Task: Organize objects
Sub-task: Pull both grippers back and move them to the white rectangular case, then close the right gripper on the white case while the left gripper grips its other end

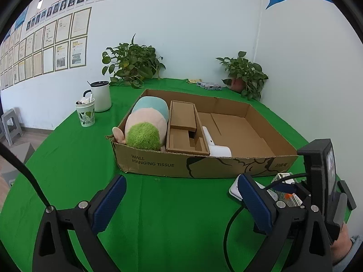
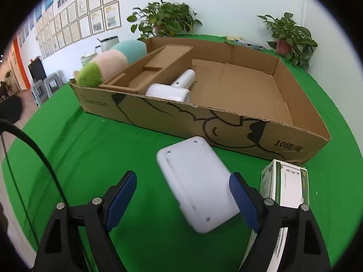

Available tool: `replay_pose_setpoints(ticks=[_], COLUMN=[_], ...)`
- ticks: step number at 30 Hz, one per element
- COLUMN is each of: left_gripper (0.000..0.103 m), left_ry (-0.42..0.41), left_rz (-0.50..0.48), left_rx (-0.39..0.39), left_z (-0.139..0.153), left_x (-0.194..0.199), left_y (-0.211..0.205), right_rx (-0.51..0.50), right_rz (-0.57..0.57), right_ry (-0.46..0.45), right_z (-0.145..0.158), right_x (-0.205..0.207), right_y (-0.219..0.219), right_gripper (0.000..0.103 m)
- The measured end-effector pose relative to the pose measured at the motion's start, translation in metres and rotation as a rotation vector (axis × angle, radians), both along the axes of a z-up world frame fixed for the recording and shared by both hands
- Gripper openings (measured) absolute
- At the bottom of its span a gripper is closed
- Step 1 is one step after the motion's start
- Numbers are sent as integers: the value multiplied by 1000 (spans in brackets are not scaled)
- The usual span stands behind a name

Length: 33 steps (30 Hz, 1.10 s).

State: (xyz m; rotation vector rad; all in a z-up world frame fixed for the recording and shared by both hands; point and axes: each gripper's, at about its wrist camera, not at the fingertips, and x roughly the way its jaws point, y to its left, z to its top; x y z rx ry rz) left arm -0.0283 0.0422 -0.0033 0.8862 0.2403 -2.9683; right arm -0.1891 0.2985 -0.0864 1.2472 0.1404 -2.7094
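Ahead of me, two potted plants (image 1: 133,62) (image 1: 244,73) stand against the white wall beyond the green tablecloth (image 1: 74,163); a white kettle (image 1: 101,96) and patterned cup (image 1: 85,113) sit left, framed certificates (image 1: 65,43) above.

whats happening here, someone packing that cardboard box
Yes. A person with a gripper in each hand is sorting items into the cardboard box, which already holds a plush toy, a cardboard insert and a white hair dryer. The open right gripper straddles a flat white device beside a small carton. The left gripper hovers open.
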Motion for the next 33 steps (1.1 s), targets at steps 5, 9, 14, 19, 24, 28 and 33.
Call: replay_pose_setpoints(ticks=[5, 9, 14, 19, 24, 28, 33], left_gripper=[99, 99, 99, 99, 99, 99, 99], left_ry=[-26, -51, -67, -82, -141, -220, -258], left_rz=[-2, -17, -15, -25, -48, -69, -91], left_rx=[-9, -5, 1, 73, 221, 248, 288], left_z=[-9, -16, -22, -22, -27, -37, -49], left_x=[-3, -9, -16, -19, -32, -50, -62], left_y=[-2, -3, -4, -16, -39, -41, -35], right_rx=[37, 48, 58, -45, -68, -121, -120], right_rz=[-50, -24, 29, 161, 135, 120, 90], right_ry=[-72, -75, -63, -92, -2, -77, -83], right_z=[-16, -19, -18, -11, 0, -9, -19], right_x=[-17, -16, -11, 17, 33, 20, 23], right_y=[11, 11, 4, -13, -14, -14, -23], right_gripper=[83, 82, 72, 67, 84, 84, 71])
